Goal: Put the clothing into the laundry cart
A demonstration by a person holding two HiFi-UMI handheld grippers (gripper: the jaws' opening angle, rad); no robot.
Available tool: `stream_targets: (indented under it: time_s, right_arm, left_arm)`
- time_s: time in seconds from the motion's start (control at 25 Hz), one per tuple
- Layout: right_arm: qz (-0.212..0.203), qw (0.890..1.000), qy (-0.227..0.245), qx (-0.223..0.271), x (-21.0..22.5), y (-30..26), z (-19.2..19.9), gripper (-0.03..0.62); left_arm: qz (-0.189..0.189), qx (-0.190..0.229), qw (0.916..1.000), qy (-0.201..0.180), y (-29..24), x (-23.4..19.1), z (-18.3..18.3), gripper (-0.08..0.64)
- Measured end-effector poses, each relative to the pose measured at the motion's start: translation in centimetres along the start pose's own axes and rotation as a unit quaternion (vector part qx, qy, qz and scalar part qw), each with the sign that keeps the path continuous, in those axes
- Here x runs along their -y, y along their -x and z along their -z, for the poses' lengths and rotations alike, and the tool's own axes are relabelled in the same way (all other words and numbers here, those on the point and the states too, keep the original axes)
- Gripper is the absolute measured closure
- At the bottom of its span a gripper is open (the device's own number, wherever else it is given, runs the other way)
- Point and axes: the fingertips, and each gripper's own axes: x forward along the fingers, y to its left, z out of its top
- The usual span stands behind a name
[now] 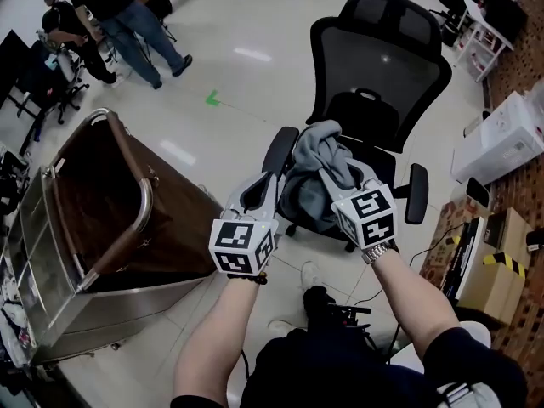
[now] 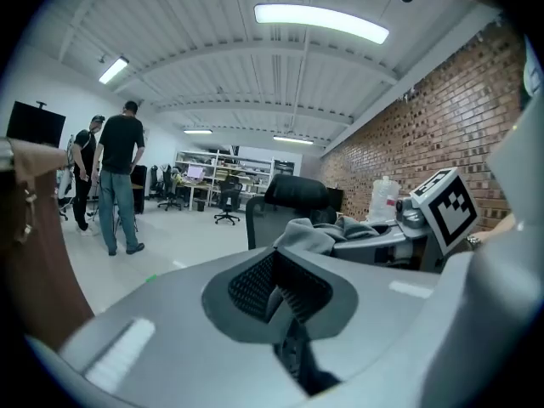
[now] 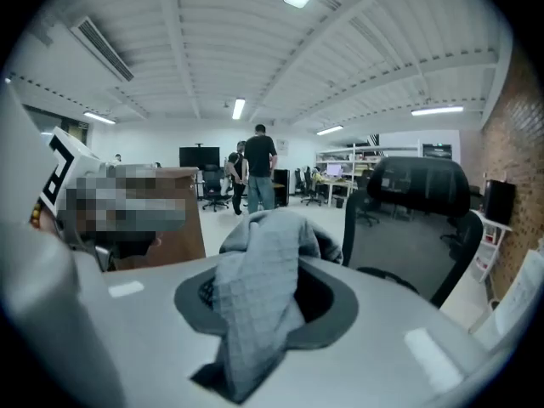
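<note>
A grey garment [image 1: 321, 153] is bunched over the seat of a black mesh office chair [image 1: 384, 62]. My right gripper [image 1: 330, 177] is shut on a fold of this garment [image 3: 255, 279], which drapes down between its jaws and over their front. My left gripper [image 1: 270, 184] hovers just left of it, beside the chair's left armrest [image 1: 280, 149], with its ribbed pads [image 2: 293, 286] pressed together and nothing between them. The laundry cart [image 1: 143, 201], a metal frame with a brown liner, stands open to the left of the chair. The cart's inside looks dark and holds nothing that I can make out.
Two people [image 1: 127, 15] stand by desks at the far upper left. White boxes [image 1: 501, 138] and a cardboard box [image 1: 493, 270] line the brick wall on the right. A green floor mark [image 1: 212, 99] lies beyond the cart. My own shoes and legs are below the grippers.
</note>
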Motion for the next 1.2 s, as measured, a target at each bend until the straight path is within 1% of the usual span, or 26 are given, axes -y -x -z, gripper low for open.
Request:
stream_targets:
  time_s: [0.12, 0.2, 0.36, 0.48, 0.64, 0.8, 0.96, 1.2]
  right_arm:
    - [-0.025, 0.999, 0.020, 0.034, -4.8, 1.8, -5.6, 0.476]
    - [-0.044, 0.997, 0.033, 0.057, -7.5, 3.7, -8.6, 0.476]
    - [-0.080, 0.991, 0.051, 0.097, -13.1, 7.9, -13.3, 0.476]
    - [-0.112, 0.984, 0.062, 0.121, -18.2, 10.3, -16.6, 0.476]
    - [-0.161, 0.974, 0.065, 0.147, -23.8, 13.0, -19.9, 0.476]
    - [-0.197, 0.963, 0.073, 0.170, -28.8, 15.0, -22.7, 0.476]
    - [-0.223, 0.952, 0.085, 0.191, -33.5, 17.6, -25.4, 0.476]
    - [-0.255, 0.938, 0.091, 0.216, -38.4, 19.5, -30.1, 0.476]
  left_arm:
    - [-0.012, 0.016, 0.9996, -0.018, 5.2, -0.6, -4.0, 0.558]
    - [-0.023, 0.027, 0.9989, -0.029, 8.2, 0.0, -6.0, 0.558]
    - [-0.045, 0.048, 0.9970, -0.041, 14.4, 1.5, -9.0, 0.558]
    - [-0.070, 0.062, 0.9944, -0.050, 19.7, 1.4, -10.8, 0.558]
    - [-0.109, 0.076, 0.9895, -0.057, 25.7, 1.1, -12.5, 0.558]
    - [-0.148, 0.085, 0.9833, -0.062, 31.5, 0.5, -13.6, 0.558]
    - [-0.180, 0.096, 0.9764, -0.070, 37.1, 0.8, -15.1, 0.558]
    - [-0.223, 0.106, 0.9659, -0.078, 43.1, 0.3, -17.1, 0.558]
